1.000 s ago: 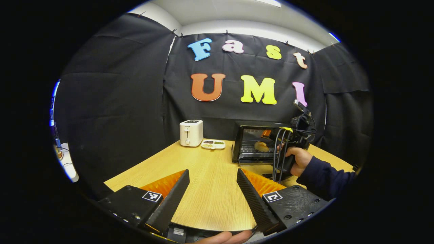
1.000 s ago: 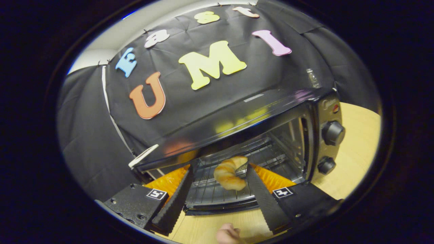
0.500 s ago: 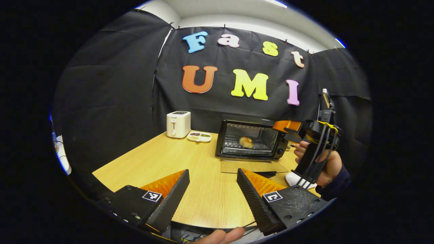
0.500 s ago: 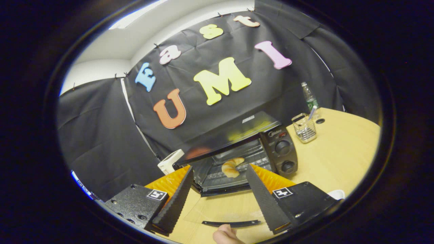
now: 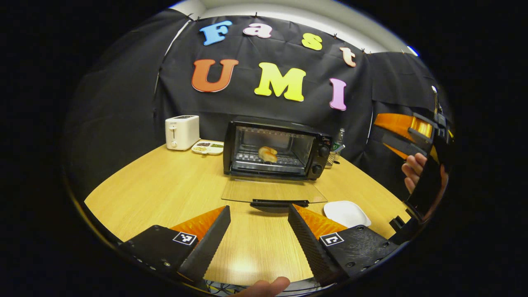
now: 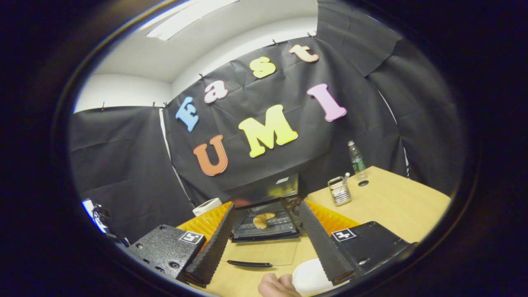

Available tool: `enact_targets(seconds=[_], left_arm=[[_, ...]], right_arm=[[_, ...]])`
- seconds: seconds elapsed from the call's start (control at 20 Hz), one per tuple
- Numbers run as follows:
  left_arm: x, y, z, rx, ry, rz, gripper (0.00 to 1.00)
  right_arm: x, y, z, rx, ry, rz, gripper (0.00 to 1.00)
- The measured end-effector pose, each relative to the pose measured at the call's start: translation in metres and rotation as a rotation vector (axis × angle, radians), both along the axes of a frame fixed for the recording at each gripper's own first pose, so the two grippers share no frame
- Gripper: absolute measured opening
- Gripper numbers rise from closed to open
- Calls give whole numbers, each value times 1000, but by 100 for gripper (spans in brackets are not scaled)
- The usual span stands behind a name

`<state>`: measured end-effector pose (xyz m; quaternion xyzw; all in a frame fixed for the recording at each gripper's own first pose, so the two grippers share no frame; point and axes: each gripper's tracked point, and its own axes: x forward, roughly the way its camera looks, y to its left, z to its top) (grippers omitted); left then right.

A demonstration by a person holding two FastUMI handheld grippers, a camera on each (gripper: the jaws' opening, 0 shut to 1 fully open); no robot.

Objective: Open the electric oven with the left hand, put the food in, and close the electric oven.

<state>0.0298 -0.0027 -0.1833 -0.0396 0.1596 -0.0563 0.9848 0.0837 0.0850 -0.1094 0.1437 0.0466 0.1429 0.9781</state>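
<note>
Right tongs (image 6: 266, 237) had pulled back from the oven (image 5: 276, 148), empty and spread; croissant (image 5: 267, 154) sat on its rack, frame centre. Left tongs (image 5: 258, 231), also spread, next needed the dropped door's handle (image 5: 279, 203).

Honestly nothing readable here. The toaster (image 5: 182, 132) and the oven (image 5: 275, 149) carry no print I can make out, the bottle (image 6: 356, 160) label is too small, and the tool markers are just black-and-white square patterns.
</note>
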Motion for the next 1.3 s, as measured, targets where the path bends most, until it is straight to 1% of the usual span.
enact_targets(seconds=[0.2,0.35,0.5,0.6,0.75,0.9,1.0,1.15,1.3], left_arm=[[22,-21,-22,21,59,-21,93],[35,-36,-38,30,115,-35,93],[40,-52,-57,65,182,-32,93],[46,-54,-62,90,203,-13,93],[61,-57,-66,87,219,0,93],[70,-54,-71,111,264,13,93],[78,-52,-67,118,260,25,93],[81,-53,-72,127,289,24,93],[83,-54,-68,148,280,16,93]], right_arm=[[-18,-51,7,58,-9,-48,92],[-25,-89,9,56,-14,-94,92],[-27,-113,14,47,-51,-126,92],[-28,-123,9,36,-51,-128,92],[-30,-134,4,33,-49,-113,92],[-26,-150,13,41,-66,-141,92],[-27,-154,15,51,-69,-147,92],[-25,-157,13,56,-61,-148,92],[-24,-152,7,66,-40,-138,92]])
